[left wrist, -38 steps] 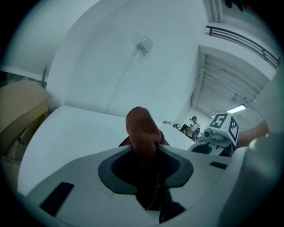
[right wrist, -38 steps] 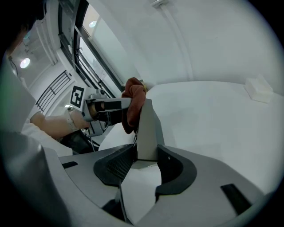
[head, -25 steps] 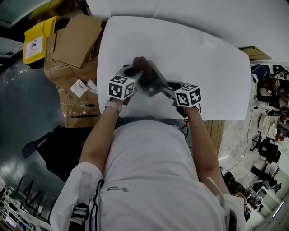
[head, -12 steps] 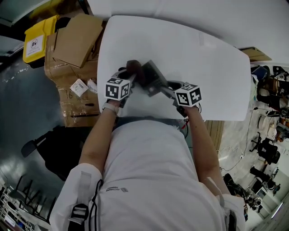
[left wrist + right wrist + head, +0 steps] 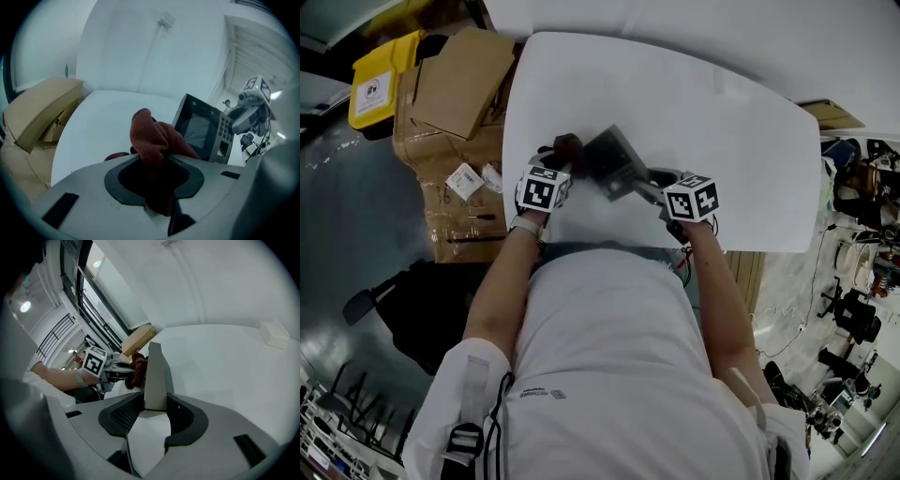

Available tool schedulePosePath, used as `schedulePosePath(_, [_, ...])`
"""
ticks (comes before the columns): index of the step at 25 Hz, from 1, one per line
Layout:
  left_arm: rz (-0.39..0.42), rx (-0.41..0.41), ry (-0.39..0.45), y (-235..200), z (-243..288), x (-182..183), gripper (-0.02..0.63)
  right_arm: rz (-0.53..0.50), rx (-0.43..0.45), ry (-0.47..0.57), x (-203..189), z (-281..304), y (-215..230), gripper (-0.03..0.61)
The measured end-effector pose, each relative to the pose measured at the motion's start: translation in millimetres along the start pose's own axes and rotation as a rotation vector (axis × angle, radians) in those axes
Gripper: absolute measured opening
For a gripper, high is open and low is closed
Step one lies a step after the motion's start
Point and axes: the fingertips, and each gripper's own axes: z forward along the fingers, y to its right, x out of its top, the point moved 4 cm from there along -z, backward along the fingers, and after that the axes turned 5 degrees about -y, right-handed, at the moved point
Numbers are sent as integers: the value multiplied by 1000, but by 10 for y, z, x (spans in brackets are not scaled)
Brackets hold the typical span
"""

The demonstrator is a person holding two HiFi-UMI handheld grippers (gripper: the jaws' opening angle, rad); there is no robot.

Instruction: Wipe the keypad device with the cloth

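Note:
The keypad device (image 5: 614, 159), dark grey with a screen and a key block, stands tilted up off the white table (image 5: 731, 141). My right gripper (image 5: 649, 184) is shut on its lower right edge; in the right gripper view the device (image 5: 154, 373) rises edge-on from between the jaws. My left gripper (image 5: 557, 161) is shut on a red-brown cloth (image 5: 568, 145), which sits just left of the device. In the left gripper view the cloth (image 5: 154, 140) bunches up out of the jaws, with the device's screen and keys (image 5: 204, 129) beside it on the right.
Cardboard boxes (image 5: 455, 84) and a yellow bin (image 5: 380, 80) stand on the floor left of the table. A small white block (image 5: 274, 333) lies far out on the tabletop. The table's near edge runs right at the person's body.
My left gripper has drawn the cloth leftward, from over the device's upper left part to just beside its left edge. The right gripper and the device have stayed put.

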Motion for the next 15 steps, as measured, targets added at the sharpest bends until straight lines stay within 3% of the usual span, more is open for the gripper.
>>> schedulePosePath(2, [30,22,1,-5,28,-36,106,2,1,1,-5,4,4,172])
schedulePosePath(8, [11,24,22,-18,23,-40,106,8,1,7,-9,19,1,172])
schedulePosePath(11, [-21,-24,36,-1,-37,-14,106,7,1,5,-13,13,0,172])
schedulePosePath(15, [-94,-120,130,143,-212,156,106,1,-4,3,-4,4,2,172])
